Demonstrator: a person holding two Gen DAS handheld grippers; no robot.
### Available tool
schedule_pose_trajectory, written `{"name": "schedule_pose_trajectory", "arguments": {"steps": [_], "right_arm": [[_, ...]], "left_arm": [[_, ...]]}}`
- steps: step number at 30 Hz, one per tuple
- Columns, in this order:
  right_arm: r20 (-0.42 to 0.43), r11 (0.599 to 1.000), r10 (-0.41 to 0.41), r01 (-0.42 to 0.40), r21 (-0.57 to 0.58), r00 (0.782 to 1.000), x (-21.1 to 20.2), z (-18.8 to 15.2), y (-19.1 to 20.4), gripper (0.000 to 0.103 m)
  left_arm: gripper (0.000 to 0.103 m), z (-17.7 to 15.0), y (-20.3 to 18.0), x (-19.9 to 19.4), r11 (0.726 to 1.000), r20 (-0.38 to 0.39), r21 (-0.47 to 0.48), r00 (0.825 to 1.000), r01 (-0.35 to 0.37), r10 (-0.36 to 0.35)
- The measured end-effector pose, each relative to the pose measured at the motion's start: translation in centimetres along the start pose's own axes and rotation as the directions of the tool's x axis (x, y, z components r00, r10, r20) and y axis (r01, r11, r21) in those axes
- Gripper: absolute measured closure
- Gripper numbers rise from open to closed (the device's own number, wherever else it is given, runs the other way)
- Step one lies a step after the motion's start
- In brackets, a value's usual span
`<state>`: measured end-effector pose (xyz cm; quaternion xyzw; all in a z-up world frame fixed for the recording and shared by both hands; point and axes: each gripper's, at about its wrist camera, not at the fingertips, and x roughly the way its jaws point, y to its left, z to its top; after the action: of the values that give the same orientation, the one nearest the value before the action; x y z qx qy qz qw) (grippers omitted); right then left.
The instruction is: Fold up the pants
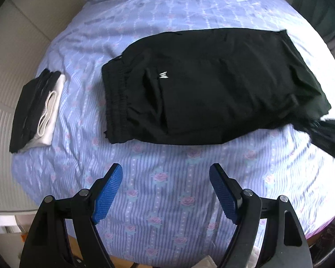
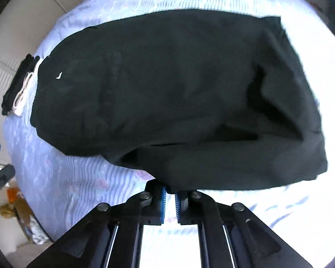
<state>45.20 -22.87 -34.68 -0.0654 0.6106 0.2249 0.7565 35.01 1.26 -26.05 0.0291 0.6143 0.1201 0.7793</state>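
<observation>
Two grippers show at the near edge of their own views, and each view tells something the other leaves out. Nearest in the left wrist view, the left gripper (image 1: 166, 174) hangs over bare bedsheet (image 1: 167, 201) with its blue pads (image 1: 108, 193) spread wide apart and nothing between them. Nearest in the right wrist view, the right gripper (image 2: 170, 189) has its jaws pressed together on the near edge of the black pants (image 2: 167, 93), with a fold of dark cloth pinched between the blue pads (image 2: 163, 197) and draped just beyond them. Farther on in the left view, the pants (image 1: 212, 89) lie across the middle of the bed, elastic waistband to the left and a small white logo (image 1: 163, 75) just right of it, while their right end trails off toward a blurred dark shape at the right edge. Only the right view shows that end bunched and clamped; only the left view shows the waistband clearly. To the far left in both views a folded stack of black and white clothes (image 1: 36, 109) rests on the sheet, apart from the pants. Beyond the bed on the left stands a pale ribbed surface (image 1: 15, 44).
</observation>
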Motion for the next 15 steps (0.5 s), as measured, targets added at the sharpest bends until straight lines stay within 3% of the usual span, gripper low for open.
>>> {"name": "schedule_pose_trajectory", "arguments": {"steps": [10,12,13,15], "right_arm": [[-0.126,0.997,-0.07,0.074,0.025,0.99,2.0,-2.4,-0.7,0.096],[-0.14,0.994,-0.095,0.102,0.041,0.986,1.6,-2.4,-0.3,0.087],[-0.162,0.991,-0.114,0.124,0.052,0.98,1.1,-2.8,-0.1,0.071],[-0.139,0.986,-0.126,0.139,0.089,0.982,-0.8,-3.3,0.3,0.065]], "left_arm": [[0.023,-1.0,3.4,1.3,0.997,-0.04,-0.072,0.999,-0.029,0.026],[0.023,-1.1,4.3,1.4,0.996,-0.039,-0.088,0.999,-0.019,0.016],[0.023,-1.2,4.9,1.5,0.995,-0.036,-0.101,0.999,-0.008,0.004],[0.023,-1.0,6.4,1.6,0.993,-0.018,-0.119,1.0,0.016,-0.019]]}}
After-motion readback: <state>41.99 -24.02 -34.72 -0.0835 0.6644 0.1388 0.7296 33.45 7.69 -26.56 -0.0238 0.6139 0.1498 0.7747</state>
